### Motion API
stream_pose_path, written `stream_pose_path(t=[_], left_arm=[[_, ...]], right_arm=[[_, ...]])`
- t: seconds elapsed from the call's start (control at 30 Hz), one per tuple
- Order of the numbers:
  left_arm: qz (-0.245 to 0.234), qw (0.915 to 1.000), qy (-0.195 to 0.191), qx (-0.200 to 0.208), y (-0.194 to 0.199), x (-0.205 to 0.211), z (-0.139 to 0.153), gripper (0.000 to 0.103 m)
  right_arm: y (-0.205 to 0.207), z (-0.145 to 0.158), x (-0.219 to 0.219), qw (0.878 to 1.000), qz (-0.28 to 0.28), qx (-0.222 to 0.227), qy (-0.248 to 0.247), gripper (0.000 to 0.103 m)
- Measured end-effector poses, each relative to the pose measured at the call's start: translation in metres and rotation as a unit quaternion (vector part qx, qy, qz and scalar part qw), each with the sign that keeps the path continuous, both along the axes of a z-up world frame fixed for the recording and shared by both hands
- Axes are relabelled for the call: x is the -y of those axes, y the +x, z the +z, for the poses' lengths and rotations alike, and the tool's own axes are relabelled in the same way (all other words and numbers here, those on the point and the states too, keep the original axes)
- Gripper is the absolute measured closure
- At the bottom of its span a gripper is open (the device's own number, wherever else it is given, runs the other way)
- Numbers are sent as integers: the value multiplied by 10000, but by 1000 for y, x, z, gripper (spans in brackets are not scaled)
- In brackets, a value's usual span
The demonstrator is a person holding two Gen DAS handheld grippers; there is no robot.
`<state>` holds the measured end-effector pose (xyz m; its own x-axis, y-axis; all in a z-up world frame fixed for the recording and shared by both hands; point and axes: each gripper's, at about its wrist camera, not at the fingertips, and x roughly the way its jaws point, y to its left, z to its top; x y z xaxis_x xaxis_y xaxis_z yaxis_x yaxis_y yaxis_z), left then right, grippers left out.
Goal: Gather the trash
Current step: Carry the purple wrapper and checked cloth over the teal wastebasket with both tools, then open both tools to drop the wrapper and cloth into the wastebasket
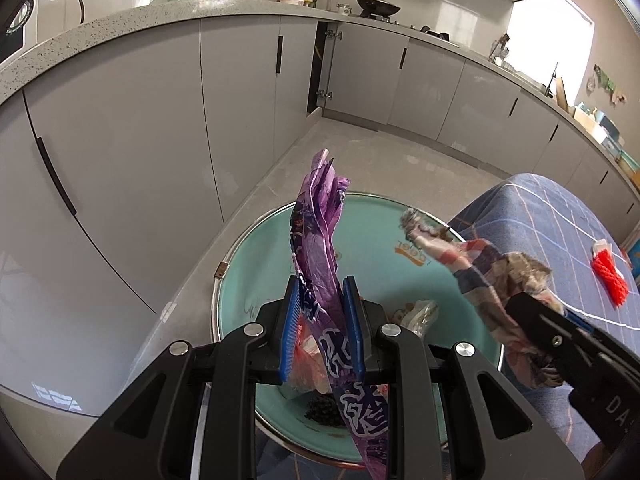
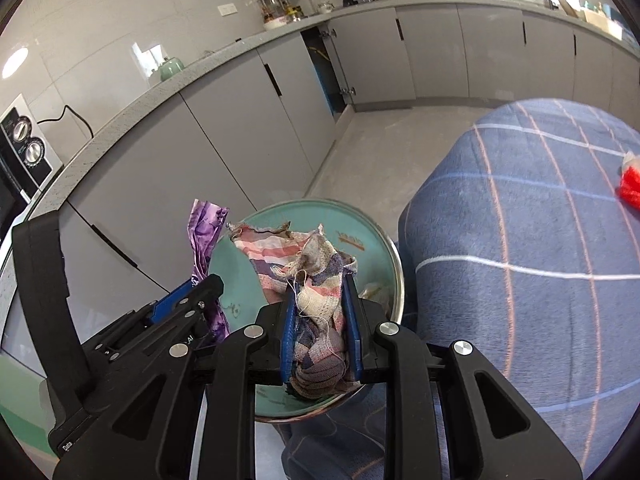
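My left gripper (image 1: pixel 322 300) is shut on a purple plastic wrapper (image 1: pixel 318 220) and holds it upright over a teal trash bin (image 1: pixel 380 220). The bin holds crumpled wrappers (image 1: pixel 420 314) and dark bits. My right gripper (image 2: pixel 320 300) is shut on a frayed checked cloth rag (image 2: pixel 304 256) over the same bin (image 2: pixel 360 220). In the left wrist view the rag (image 1: pixel 480 264) and the right gripper (image 1: pixel 532 308) sit to the right of the wrapper. In the right wrist view the left gripper (image 2: pixel 192 292) and the wrapper (image 2: pixel 204 232) are to the left.
A table with a blue checked cloth (image 1: pixel 560 216) stands right of the bin, with a red mesh item (image 1: pixel 610 272) on it, also in the right wrist view (image 2: pixel 630 186). Grey kitchen cabinets (image 1: pixel 140 140) run along the left and back. Grey floor (image 1: pixel 380 152) lies beyond the bin.
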<state>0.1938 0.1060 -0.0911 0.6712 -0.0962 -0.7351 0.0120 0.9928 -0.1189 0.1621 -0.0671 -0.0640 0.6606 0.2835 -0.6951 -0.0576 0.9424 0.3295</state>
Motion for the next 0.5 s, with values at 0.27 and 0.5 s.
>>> stream_pose_path(t=[0.27, 0.5], left_arm=[[-45, 9997, 172, -184, 8, 0, -14, 81], [-33, 9992, 268, -291, 9, -1, -21, 79]], right_arm=[[13, -14, -7, 9999, -11, -121, 89, 80], [21, -24, -7, 9995, 151, -130, 247, 72]])
